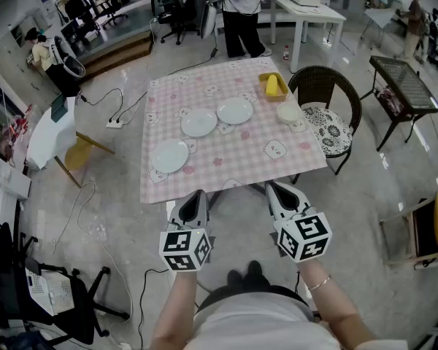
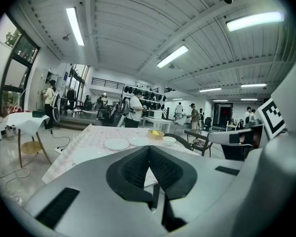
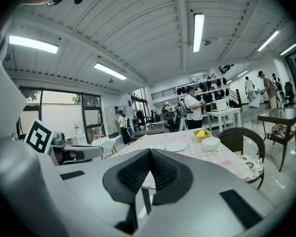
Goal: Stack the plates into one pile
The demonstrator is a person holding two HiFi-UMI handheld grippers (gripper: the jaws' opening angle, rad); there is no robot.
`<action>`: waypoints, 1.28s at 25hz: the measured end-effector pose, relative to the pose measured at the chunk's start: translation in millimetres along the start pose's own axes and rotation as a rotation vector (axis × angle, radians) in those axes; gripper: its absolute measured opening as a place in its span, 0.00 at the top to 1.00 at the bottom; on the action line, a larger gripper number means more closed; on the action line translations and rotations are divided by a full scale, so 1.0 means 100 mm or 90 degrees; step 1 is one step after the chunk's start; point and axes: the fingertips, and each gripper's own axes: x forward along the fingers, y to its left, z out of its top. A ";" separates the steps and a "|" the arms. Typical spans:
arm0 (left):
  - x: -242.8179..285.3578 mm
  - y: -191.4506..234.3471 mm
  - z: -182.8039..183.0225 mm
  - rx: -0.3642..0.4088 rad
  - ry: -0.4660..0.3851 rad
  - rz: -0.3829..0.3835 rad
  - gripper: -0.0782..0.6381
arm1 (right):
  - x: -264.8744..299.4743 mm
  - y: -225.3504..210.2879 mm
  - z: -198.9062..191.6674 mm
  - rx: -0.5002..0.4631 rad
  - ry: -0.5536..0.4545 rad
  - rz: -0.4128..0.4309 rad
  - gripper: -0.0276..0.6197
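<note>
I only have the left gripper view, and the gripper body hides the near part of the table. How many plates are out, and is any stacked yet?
Observer: The head view shows three white plates lying apart: the near-left plate, the middle plate and the far plate. None is stacked.
Operator: Is the right gripper free?
Observer: Yes. In the right gripper view, the right gripper has its jaws together with nothing between them.
Operator: Where am I relative to the table?
Observer: From above, the left gripper is at the near edge of the table, not over any plate. The near-left plate is closest.
</note>
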 end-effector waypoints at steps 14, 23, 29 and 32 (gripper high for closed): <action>-0.07 -0.06 0.02 0.009 -0.008 0.025 0.86 | -0.08 0.03 0.10 0.012 -0.027 0.040 0.95; -0.04 0.05 0.05 -0.026 -0.018 0.057 0.73 | 0.00 0.00 0.19 0.048 -0.033 0.072 0.83; -0.15 0.18 0.05 -0.034 -0.012 0.095 0.69 | 0.03 0.02 0.22 0.075 -0.032 0.096 0.75; -0.18 0.34 0.03 -0.040 -0.003 0.123 0.69 | 0.16 0.09 0.22 0.086 -0.028 0.119 0.74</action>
